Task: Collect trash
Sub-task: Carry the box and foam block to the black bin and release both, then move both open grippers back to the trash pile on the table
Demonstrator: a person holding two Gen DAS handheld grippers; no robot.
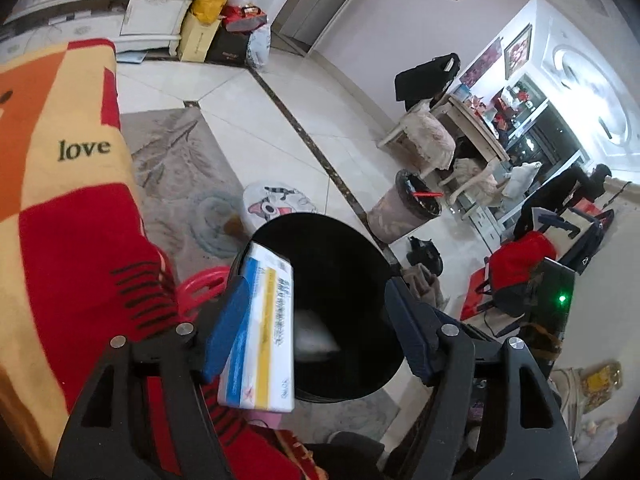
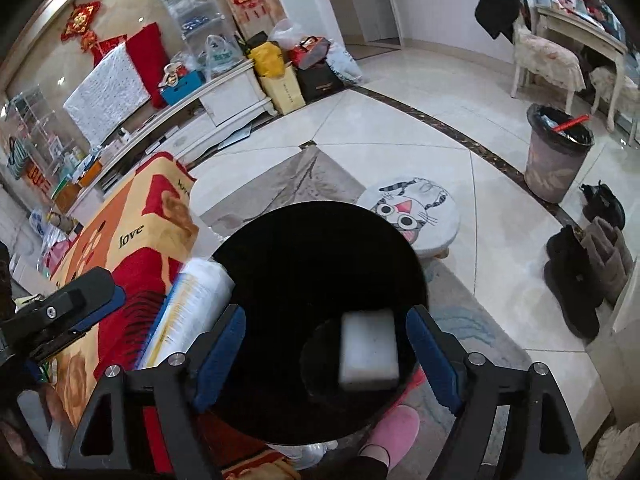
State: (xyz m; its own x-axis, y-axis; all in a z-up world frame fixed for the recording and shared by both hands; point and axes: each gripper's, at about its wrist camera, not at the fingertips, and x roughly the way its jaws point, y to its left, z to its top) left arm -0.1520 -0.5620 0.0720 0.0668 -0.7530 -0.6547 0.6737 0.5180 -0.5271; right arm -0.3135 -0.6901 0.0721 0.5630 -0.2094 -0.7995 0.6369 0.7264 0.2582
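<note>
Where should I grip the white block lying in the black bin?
Take the white block across its two long side faces, coming straight down from above through the black bin's open top. It lies flat on the bottom with its broad face up, and those sides look free for the jaws.

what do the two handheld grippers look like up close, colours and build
Both match: the left gripper and right gripper have matte black angular plastic frames with triangular cutouts, round silver bolt heads at the joints, and blue ribbed pads lining each finger. No cables or sleeves show.
</note>
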